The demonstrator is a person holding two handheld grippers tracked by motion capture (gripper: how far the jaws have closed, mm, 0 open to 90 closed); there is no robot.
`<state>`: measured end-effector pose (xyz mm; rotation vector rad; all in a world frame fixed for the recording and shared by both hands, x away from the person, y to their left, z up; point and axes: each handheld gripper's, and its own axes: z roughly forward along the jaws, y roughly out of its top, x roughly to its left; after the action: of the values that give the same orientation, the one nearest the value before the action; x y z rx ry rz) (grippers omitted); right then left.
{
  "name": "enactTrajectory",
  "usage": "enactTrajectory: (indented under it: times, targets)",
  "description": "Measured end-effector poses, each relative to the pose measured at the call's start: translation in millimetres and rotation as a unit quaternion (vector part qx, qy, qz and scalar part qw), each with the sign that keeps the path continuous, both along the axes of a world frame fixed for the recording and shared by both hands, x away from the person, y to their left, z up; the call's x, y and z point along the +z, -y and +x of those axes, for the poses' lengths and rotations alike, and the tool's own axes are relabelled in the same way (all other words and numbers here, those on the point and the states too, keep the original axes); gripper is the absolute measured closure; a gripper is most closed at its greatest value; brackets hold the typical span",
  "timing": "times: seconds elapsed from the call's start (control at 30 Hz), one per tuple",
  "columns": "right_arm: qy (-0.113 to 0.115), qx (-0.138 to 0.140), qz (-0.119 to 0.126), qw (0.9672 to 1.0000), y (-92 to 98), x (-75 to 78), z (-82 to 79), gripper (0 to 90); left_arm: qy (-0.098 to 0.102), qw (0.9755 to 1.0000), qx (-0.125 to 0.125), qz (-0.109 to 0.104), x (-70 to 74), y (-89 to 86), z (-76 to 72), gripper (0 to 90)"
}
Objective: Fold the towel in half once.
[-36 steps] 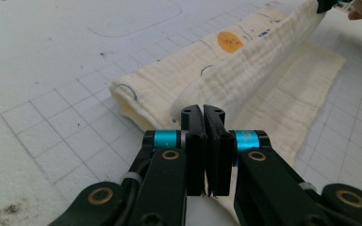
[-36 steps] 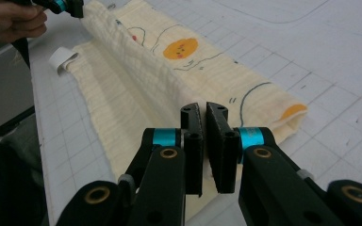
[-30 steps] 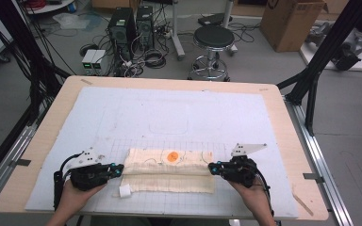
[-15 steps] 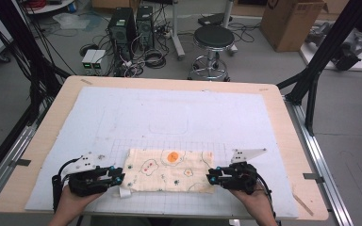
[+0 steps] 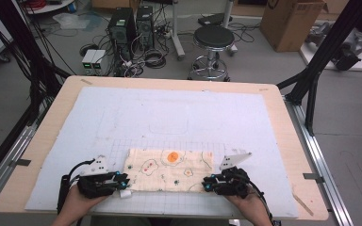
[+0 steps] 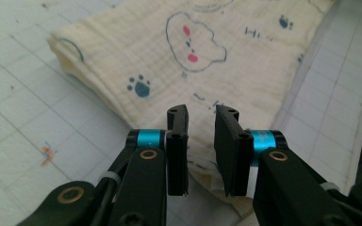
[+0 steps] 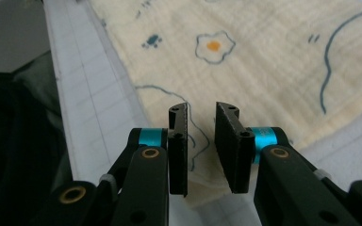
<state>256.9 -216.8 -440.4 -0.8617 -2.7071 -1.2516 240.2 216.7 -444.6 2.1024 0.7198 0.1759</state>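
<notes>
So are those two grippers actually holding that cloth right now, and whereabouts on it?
Nothing is held. Both the left gripper and the right gripper are open, each over a near corner of the folded cloth, jaws apart.

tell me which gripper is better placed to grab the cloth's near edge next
Neither clearly. The left gripper and right gripper each sit at a near corner of the cloth, jaws slightly apart over its edge.
</notes>
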Motion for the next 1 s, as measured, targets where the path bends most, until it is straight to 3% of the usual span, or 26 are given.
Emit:
enactTrajectory:
  times: [0.17, 0.23, 0.37, 0.43, 0.67, 0.7, 0.8, 0.93, 1.0]
  targets:
    - [0.004, -0.004, 0.008, 1.0000, 1.2, 3.2, -0.2, 71.2, -0.002, 0.9997, 0.009, -0.021, 4.9, -1.6, 4.1, 70.8]
    - [0.020, -0.010, 0.027, 0.9994, -0.4, 12.0, 5.0, 71.2, 0.004, 0.9993, 0.016, -0.032, 11.1, 1.5, 9.5, 69.6]
    - [0.042, -0.023, 0.033, 0.9983, -12.8, 29.0, 23.1, 74.4, 0.015, 0.9989, 0.024, -0.038, 21.8, 19.0, 26.0, 70.6]
    - [0.053, -0.027, 0.036, 0.9976, -23.6, 35.1, 36.0, 78.6, 0.033, 0.9990, 0.025, -0.018, 24.7, 35.2, 37.1, 73.6]
    - [0.054, -0.029, 0.023, 0.9979, -63.9, 31.7, 72.4, 88.5, 0.026, 0.9989, 0.038, 0.000, 17.7, 67.5, 67.7, 85.0]
    - [0.051, -0.030, 0.017, 0.9981, -68.2, 29.1, 75.9, 88.7, 0.026, 0.9988, 0.040, 0.011, 16.1, 69.7, 71.2, 85.2]
    - [0.046, -0.033, 0.003, 0.9984, -74.9, 19.4, 85.4, 89.0, 0.017, 0.9980, 0.058, 0.020, 11.1, 71.3, 79.2, 85.8]
    - [0.026, -0.048, -0.018, 0.9983, -73.7, 7.7, 94.3, 89.1, 0.007, 0.9969, 0.063, 0.046, 4.3, 69.0, 83.9, 86.2]
    - [0.022, -0.050, -0.026, 0.9982, -72.2, 5.5, 95.6, 89.1, 0.002, 0.9972, 0.063, 0.040, 4.6, 66.4, 85.4, 86.2]
